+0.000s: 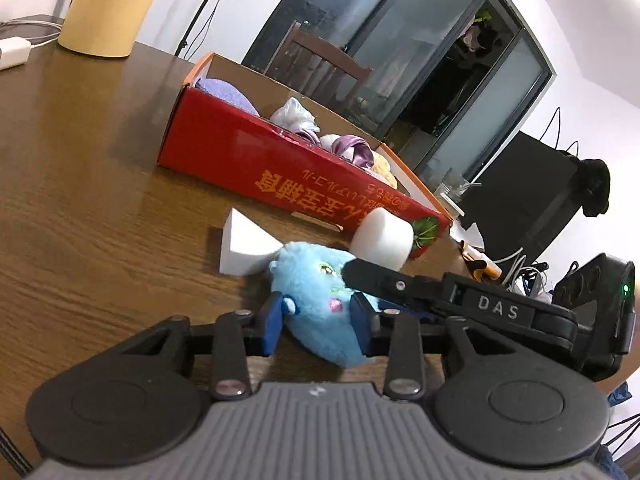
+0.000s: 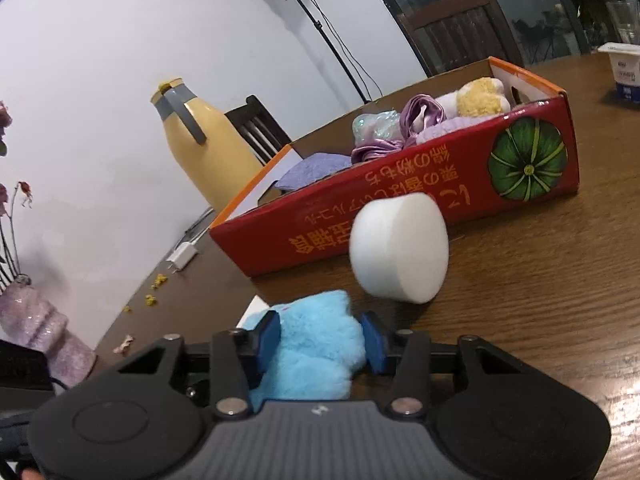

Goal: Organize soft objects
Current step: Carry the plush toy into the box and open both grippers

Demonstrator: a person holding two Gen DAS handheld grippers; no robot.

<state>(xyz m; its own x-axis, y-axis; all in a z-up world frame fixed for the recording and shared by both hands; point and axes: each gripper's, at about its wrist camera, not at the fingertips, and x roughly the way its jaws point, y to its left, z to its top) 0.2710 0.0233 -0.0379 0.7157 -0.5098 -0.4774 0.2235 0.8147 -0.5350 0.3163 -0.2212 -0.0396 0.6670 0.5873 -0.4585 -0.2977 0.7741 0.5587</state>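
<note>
A wooden table (image 1: 80, 168) holds a long red cardboard box (image 1: 280, 176) with an orange inner rim. Its near side carries orange and yellow East Asian characters, printed upside down from here, and a green pumpkin picture (image 2: 527, 159) at its right end. Inside the box lie soft things: a lilac cloth (image 2: 312, 168) at the left end, shiny purple fabric (image 2: 416, 116) in the middle, and a cream plush (image 2: 482, 98) toward the right.

In front of the box, near the cameras, lies a blue plush toy (image 1: 320, 304) with a stitched face and a pink cheek. The left gripper (image 1: 316, 322) has its blue pads pressed against the two sides of the toy's body. The right gripper (image 2: 322, 340) has its blue pads set against another furry part of the same toy, clamped on it as far as the fur lets one judge. In the left view, the right gripper's black body shows the letters "DAS" (image 1: 498, 307).

A white foam wedge (image 1: 246, 242) rests on the table just left of the toy. A white foam cylinder (image 2: 400, 248) lies between the toy and the box.

Far left stands a yellow jug (image 2: 208, 148) with a grey handle. Far right sits a white tub (image 2: 624, 72); its label is too small to read.
</note>
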